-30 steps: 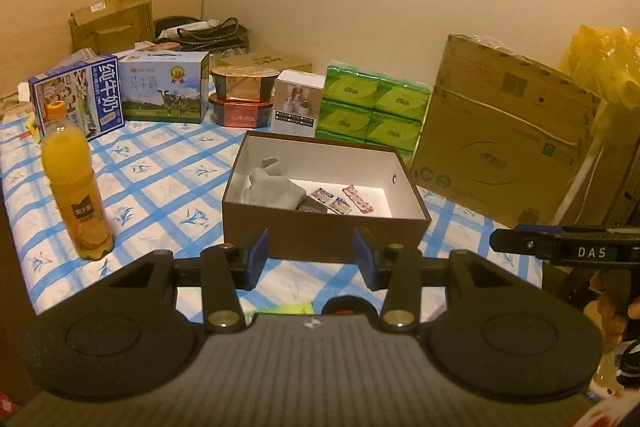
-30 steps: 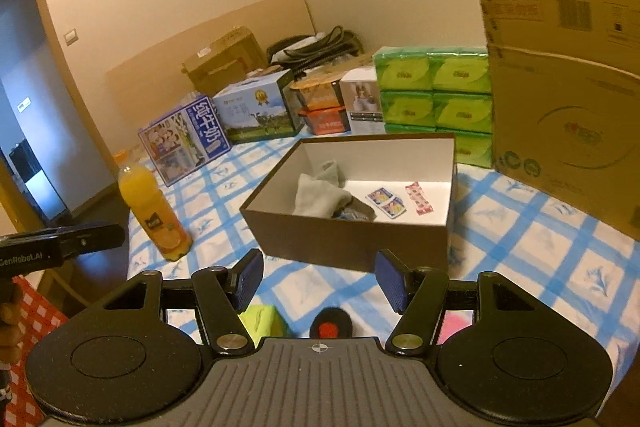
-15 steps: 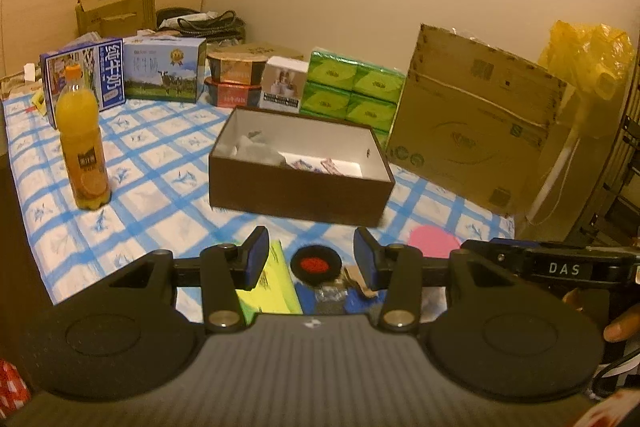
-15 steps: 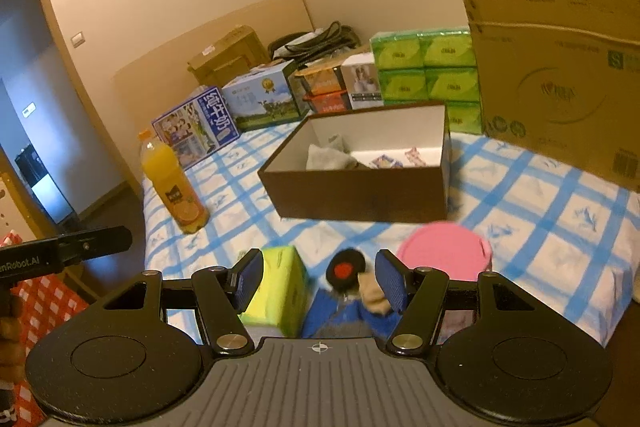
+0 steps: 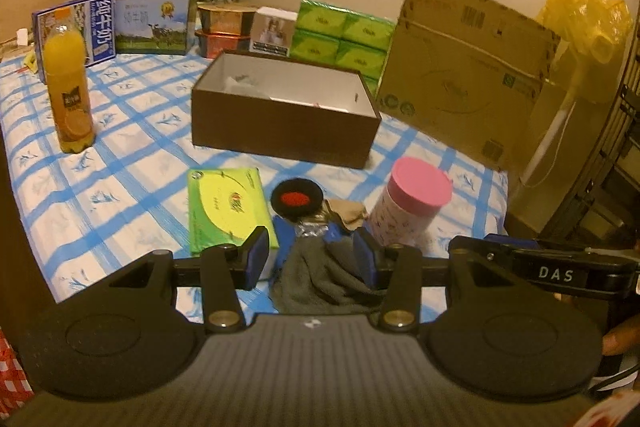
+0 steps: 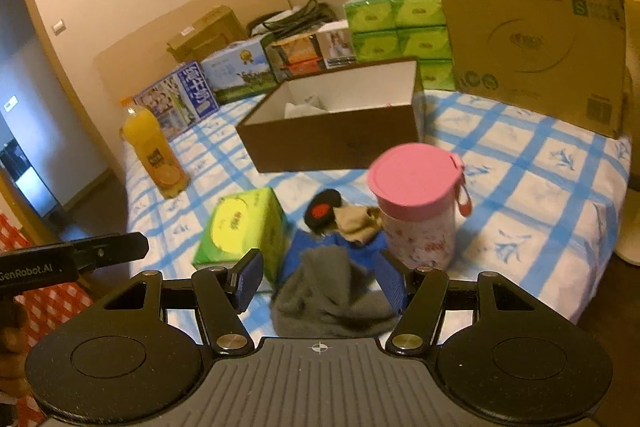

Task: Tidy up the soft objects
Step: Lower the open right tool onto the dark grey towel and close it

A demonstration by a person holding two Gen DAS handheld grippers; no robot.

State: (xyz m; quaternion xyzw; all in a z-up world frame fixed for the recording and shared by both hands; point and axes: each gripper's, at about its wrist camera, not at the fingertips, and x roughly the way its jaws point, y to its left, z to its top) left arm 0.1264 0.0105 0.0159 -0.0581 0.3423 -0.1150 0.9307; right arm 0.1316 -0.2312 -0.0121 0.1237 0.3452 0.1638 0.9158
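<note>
Sock pile directly ahead of both grippers, brown box beyond it.

Grey sock (image 6: 332, 287) lies just past the right gripper (image 6: 320, 281), between its 2 parted, empty jaws, long axis running away from it; the left gripper (image 5: 310, 261), also parted and empty, frames the same sock. Neither looks clearly nearer. The brown box (image 6: 336, 147) sits farther ahead.

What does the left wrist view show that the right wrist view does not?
Only the left wrist view: a yellow plastic bag at the far right.
Only the right wrist view: a dark doorway at the left, and a red strap on the pink-lidded cup.
Both: the brown open box, the orange juice bottle, the green tissue pack, the grey cloth.
</note>
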